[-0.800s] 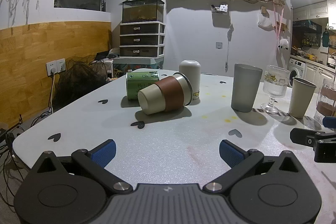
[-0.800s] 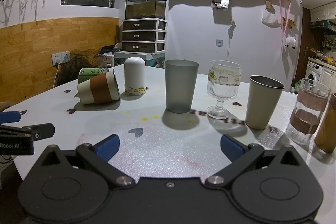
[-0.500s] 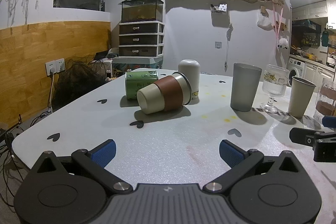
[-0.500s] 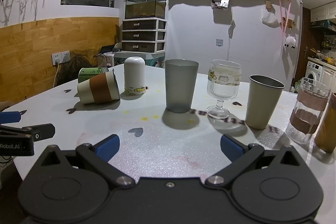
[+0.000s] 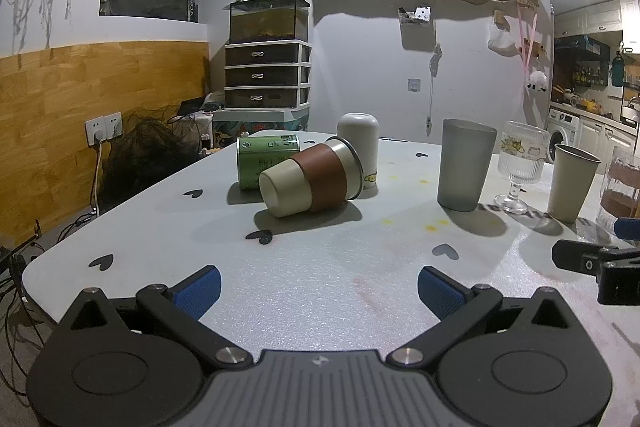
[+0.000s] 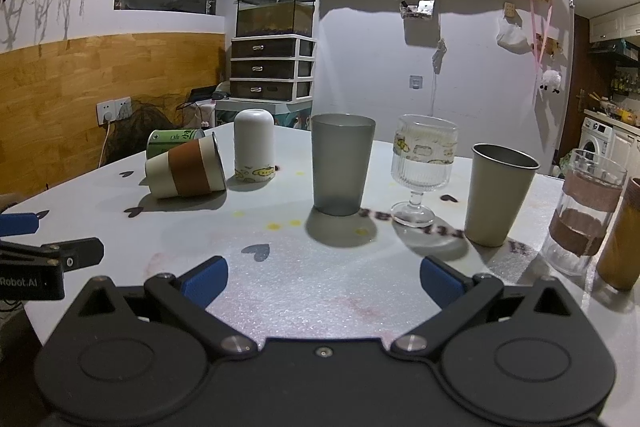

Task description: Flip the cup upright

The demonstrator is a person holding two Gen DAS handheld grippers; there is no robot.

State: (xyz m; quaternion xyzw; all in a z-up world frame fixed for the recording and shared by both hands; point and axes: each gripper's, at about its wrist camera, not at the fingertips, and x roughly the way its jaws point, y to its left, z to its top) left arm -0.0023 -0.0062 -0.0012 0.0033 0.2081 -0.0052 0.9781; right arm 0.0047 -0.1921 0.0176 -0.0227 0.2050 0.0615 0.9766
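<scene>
Both grippers hover low over the near edge of the white table (image 5: 320, 267), and neither one holds anything. Left gripper (image 5: 318, 285) has its blue-padded fingers (image 5: 198, 287) spread wide apart over bare tabletop; right gripper (image 6: 322, 277) shows the same, jaws wide with nothing between them.

Taking the tall grey tumbler (image 6: 342, 163) as the landmark and sweeping left to right: farthest to its left lies a green can (image 5: 266, 163) on its side. Just in front of that can, and touching or nearly touching it, lies the tipped cup (image 5: 312, 179), cream with a brown sleeve, on its side, base toward the left wrist camera, rim pointing back toward the tumbler. It sits well ahead of the left gripper, well apart from the fingers. Next toward the tumbler stands a white rounded cup (image 6: 254, 145) turned mouth down, just beside the tipped cup's rim.

Then the grey tumbler itself, upright. Immediately to its right stands a ribbed stemmed glass (image 6: 422, 167) with cartoon print, upright. Right of that, a beige metal cup (image 6: 498, 193), upright. Farther right, a clear glass with brown bands (image 6: 584, 215), and at the frame edge an amber tumbler (image 6: 622, 239), only partly in view.
</scene>
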